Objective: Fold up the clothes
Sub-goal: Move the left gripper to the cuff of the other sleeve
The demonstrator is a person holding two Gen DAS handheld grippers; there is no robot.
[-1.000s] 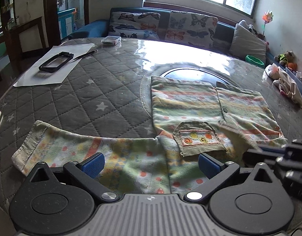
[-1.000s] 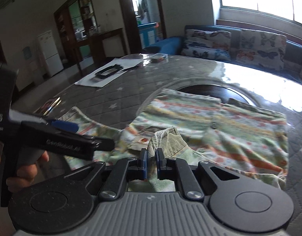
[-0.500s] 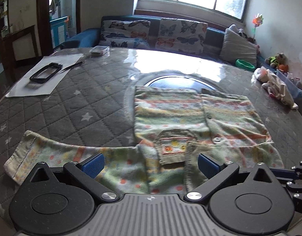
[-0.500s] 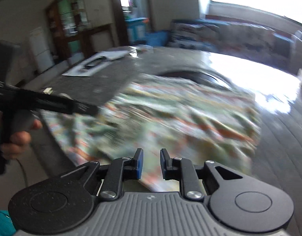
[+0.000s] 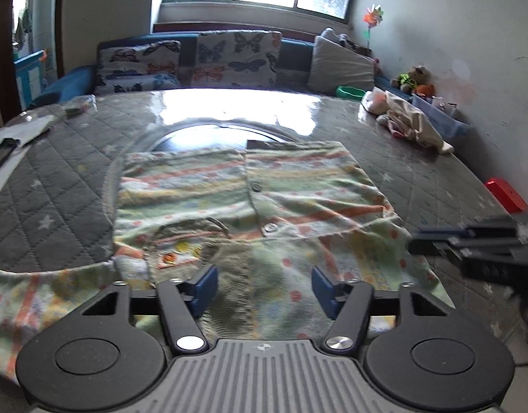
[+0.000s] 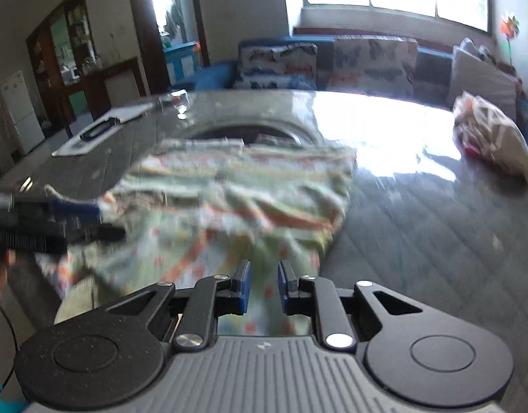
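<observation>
A small striped and dotted shirt (image 5: 250,192) lies flat on the grey quilted table (image 5: 57,186), front up, with buttons and a pocket; one sleeve runs off to the left (image 5: 30,296). My left gripper (image 5: 262,287) is open, low over the shirt's near edge. My right gripper (image 6: 262,287) is partly open with nothing between its pads, above the shirt's near right part (image 6: 236,206); this view is blurred. Each gripper shows at the edge of the other's view.
A pile of cloth (image 5: 411,120) lies at the table's far right. Paper with a black frame (image 6: 95,130) lies at the far left. A sofa with butterfly cushions (image 5: 229,58) stands behind the table. A red box (image 5: 506,194) sits at the right.
My right gripper has let go of the shirt fold, opened a little and moved right. My left gripper has shifted right along the shirt's near edge.
</observation>
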